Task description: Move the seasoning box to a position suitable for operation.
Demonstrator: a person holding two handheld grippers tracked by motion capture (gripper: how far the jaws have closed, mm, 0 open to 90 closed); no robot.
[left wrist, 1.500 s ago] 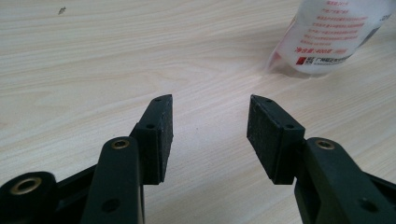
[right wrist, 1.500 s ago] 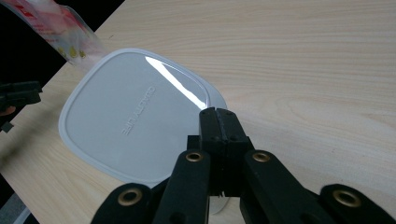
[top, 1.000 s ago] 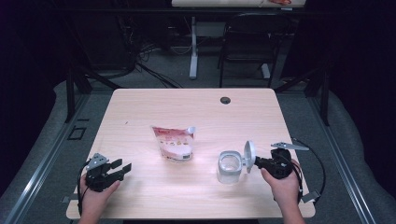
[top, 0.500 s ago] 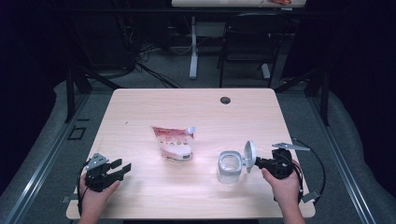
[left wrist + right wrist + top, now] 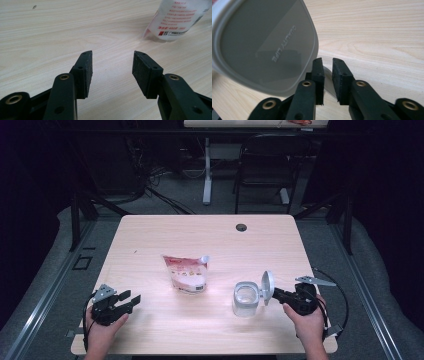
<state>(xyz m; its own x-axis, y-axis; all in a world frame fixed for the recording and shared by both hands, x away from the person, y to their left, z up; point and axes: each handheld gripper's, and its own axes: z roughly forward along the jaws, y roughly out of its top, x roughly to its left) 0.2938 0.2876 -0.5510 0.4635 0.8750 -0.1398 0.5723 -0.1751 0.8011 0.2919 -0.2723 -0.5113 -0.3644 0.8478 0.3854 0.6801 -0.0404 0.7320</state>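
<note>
The right gripper, jaws just parting with a narrow gap off the raised lid of the container at its nine o'clock, while the left gripper rests with jaws wide apart and empty.

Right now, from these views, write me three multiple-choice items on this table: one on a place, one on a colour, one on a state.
1. In the high view, where does the spouted pouch lie?
A. Left of the clear container
B. Right of it
C. Inside it

2. What colour is the print on the spouted pouch?
A. Blue
B. Red
C. Green

3. How is the clear container's lid?
A. Shut flat
B. Lying off on the table
C. Flipped up, open

Answers:
1 A: the high view shows it nearer the table's middle, left of the container.
2 B: red lettering shows in the left gripper view.
3 C: it stands on edge beside the open mouth.
</note>
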